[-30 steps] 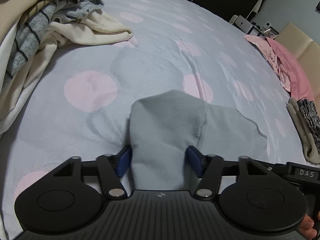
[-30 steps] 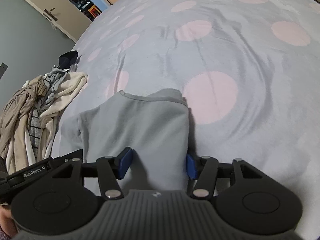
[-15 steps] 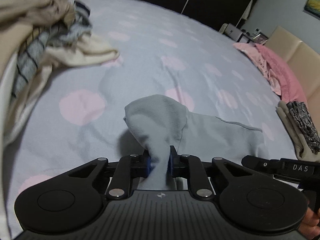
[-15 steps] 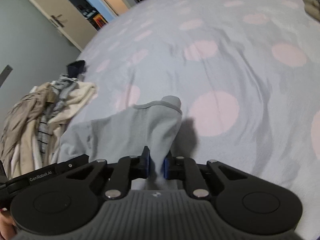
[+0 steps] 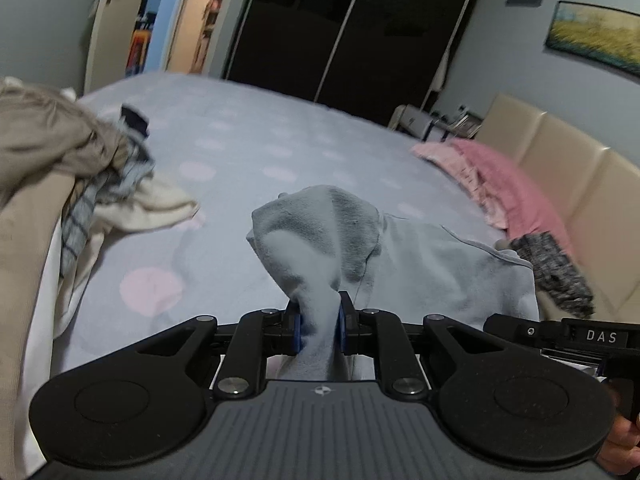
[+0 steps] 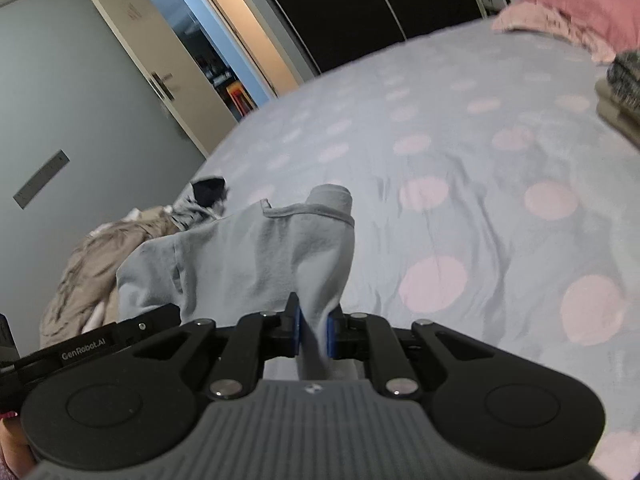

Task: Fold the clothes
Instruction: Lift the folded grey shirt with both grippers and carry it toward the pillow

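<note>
Now the grey garment (image 5: 320, 248) has been clamped by both grippers (image 5: 319, 330) (image 6: 313, 334) and raised off the bedspread (image 5: 248, 160), ready for folding.

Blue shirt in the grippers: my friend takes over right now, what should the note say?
Left gripper: shut on the light blue shirt.
Right gripper: shut on the same shirt, other side.
Shirt hangs bunched between them over the dotted bedspread, not folded yet.
Unfolded clothes pile lies at the left; folded stack at the right.
Left to do: lay the shirt flat, fold, stack.
</note>
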A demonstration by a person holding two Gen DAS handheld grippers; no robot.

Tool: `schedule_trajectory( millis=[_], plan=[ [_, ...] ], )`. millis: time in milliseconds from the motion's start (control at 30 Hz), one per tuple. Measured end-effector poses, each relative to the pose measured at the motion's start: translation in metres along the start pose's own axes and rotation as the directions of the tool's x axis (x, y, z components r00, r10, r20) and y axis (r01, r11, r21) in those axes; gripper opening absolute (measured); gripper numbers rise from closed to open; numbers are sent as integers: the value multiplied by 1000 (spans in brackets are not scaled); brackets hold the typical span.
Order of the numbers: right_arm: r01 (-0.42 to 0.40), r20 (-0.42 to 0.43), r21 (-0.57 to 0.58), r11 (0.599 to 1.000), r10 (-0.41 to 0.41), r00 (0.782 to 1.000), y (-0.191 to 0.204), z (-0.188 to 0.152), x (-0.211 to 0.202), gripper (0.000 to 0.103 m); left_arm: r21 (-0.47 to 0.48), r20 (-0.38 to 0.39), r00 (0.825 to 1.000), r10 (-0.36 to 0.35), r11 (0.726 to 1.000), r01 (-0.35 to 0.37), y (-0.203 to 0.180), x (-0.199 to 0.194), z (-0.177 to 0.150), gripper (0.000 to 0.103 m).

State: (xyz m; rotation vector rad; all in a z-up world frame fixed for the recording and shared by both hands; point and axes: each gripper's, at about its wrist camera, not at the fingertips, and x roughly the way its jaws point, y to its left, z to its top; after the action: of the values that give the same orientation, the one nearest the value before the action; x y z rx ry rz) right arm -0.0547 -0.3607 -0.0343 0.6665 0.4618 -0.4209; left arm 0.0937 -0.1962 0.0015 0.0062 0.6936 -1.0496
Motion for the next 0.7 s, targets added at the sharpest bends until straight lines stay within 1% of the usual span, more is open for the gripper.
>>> schedule_trajectory(
  millis=[200, 367, 533, 600, 700],
  plan=[
    [21, 104, -16, 1000, -20, 994, -3, 2, -66, 13, 51, 41, 995, -94, 995, 91, -41, -20, 6, 14],
    [83, 176, -14, 996, -79, 981, -18, 0, -123, 13, 123, 36, 981, -191, 975, 185, -89, -24, 13, 14],
    [138, 232, 50, 989, -146, 962, -47, 2, -181, 13, 207, 19, 955, -297, 935, 287, -148, -23, 19, 14],
    [167, 264, 76, 983, -181, 947, -57, 3, -206, 13, 236, 11, 940, -340, 914, 329, -174, -21, 22, 14],
    [222, 318, 102, 970, -244, 916, -66, 5, -244, 13, 258, -3, 910, -416, 878, 402, -211, -18, 27, 14]
  ],
)
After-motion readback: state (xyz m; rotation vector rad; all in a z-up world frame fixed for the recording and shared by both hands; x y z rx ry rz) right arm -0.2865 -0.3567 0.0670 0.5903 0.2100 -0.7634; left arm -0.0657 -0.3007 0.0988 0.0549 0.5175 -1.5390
